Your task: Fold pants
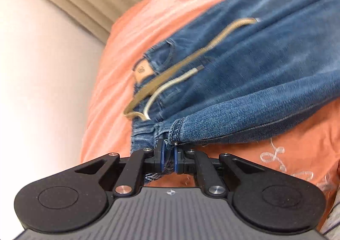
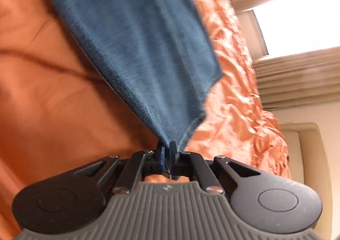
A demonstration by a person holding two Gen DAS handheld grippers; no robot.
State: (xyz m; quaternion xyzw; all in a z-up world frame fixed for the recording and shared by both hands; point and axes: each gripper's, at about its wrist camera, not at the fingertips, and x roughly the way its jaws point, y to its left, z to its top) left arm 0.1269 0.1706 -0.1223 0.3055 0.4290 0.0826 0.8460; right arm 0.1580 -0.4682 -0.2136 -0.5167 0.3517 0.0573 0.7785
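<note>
Blue jeans (image 1: 265, 66) pinched at two spots, spread over an orange bedspread (image 1: 148, 17).

Left wrist view only: left gripper (image 1: 169, 156) clamped on denim at bottom centre, near the waistband and a hemmed edge; tan belt (image 1: 191, 59), pale drawstring (image 1: 170, 85) and brown label patch (image 1: 142, 71) lying mid-frame; embroidered loops on the bedspread at lower right. Right wrist view only: right gripper (image 2: 167, 156) closed tight on a corner of the jeans (image 2: 138, 38), cloth fanning out toward upper left; bright window (image 2: 297, 21) and curtains (image 2: 297, 78) at right.
</note>
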